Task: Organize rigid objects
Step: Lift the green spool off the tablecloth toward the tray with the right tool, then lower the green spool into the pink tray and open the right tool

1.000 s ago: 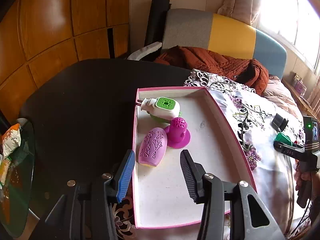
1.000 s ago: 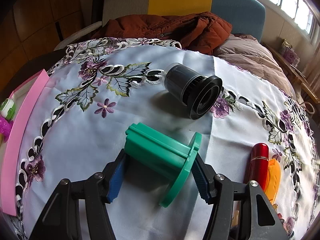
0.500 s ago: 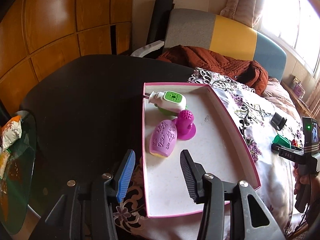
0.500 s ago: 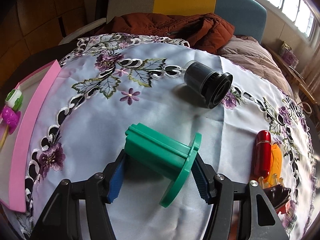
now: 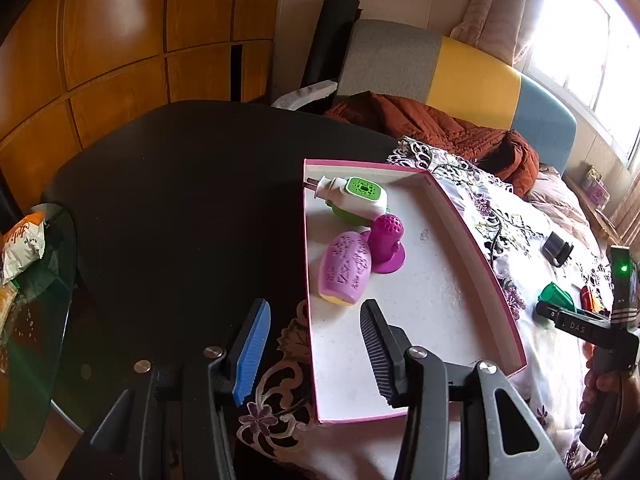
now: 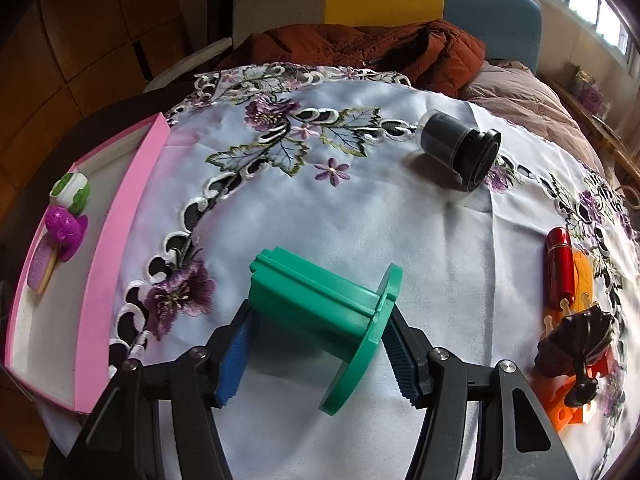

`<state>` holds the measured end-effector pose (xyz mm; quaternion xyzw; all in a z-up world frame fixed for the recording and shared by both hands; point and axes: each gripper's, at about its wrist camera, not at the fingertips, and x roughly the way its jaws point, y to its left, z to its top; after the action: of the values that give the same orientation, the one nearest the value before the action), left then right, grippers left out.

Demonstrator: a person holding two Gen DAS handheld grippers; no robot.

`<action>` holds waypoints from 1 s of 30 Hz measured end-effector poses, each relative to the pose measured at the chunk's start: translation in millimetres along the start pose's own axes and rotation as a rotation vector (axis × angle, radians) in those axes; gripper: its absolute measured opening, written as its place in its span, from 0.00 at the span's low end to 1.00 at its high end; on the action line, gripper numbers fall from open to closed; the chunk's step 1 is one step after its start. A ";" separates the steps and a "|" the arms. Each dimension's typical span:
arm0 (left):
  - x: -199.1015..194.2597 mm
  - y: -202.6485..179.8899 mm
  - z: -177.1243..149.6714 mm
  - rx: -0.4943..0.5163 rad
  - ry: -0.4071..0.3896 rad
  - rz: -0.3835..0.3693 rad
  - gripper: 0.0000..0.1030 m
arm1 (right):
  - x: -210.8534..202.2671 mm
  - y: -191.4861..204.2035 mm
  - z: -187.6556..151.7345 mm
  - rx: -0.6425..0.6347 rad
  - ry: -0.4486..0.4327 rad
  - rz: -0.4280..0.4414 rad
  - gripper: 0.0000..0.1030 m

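The right claw [image 6: 316, 344] is grasping a green plastic spool [image 6: 324, 308], one blue pad on its small end and one on its big round end. The spool lies on its side between the pads, above a white cloth with purple flowers [image 6: 360, 216]. On the far right of the cloth a black cap [image 6: 460, 152] lies on its side. At the right edge a red tube [image 6: 560, 272] lies on an orange piece [image 6: 582, 280], with a dark fan-shaped thing [image 6: 576, 340] nearer. On the left sits a pink tray [image 6: 116, 248]. The left claw [image 5: 316, 344] is released, with nothing between its pads, and it hangs over the near left edge of the tray. In the tray's far left part are a green and white plug [image 5: 356, 200], a pink knob with holes [image 5: 386, 244] and a purple oval thing [image 5: 346, 268], all close together. Left of the tray is a dark table [image 5: 180, 208].
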<state>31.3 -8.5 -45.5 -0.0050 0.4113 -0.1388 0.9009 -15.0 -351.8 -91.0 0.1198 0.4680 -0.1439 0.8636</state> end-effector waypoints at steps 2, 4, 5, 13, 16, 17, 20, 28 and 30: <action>0.9 2.6 -1.7 -0.005 0.005 -0.001 0.46 | -7.3 6.6 3.5 -0.004 -0.020 0.012 0.60; 1.8 4.8 -2.6 -0.009 0.009 0.002 0.46 | -15.8 15.1 8.4 -0.011 -0.044 0.029 0.60; 2.4 6.3 -3.0 -0.012 0.010 0.003 0.46 | -20.4 20.5 11.8 -0.017 -0.058 0.039 0.60; 3.4 18.9 -4.0 -0.043 -0.002 0.001 0.46 | -45.6 82.2 37.2 -0.095 -0.142 0.152 0.60; 3.5 22.1 -3.8 -0.047 -0.004 0.001 0.46 | -44.9 111.2 46.7 -0.144 -0.147 0.183 0.60; 3.7 23.4 -3.7 -0.049 -0.003 0.000 0.46 | -43.3 120.9 50.0 -0.161 -0.148 0.188 0.60; 5.3 28.4 -3.8 -0.059 0.002 0.003 0.46 | -34.0 146.6 61.5 -0.200 -0.144 0.201 0.60; 10.4 40.5 -3.2 -0.085 0.012 0.022 0.46 | 25.6 197.9 74.2 -0.317 -0.048 0.123 0.60; 10.4 41.9 -3.0 -0.085 0.010 0.026 0.46 | 39.9 200.6 72.7 -0.324 -0.017 0.102 0.61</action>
<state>45.9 29.4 -60.3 -0.0373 0.4214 -0.1097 0.8995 134.5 -195.5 -71.4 0.0012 0.4710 -0.0238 0.8818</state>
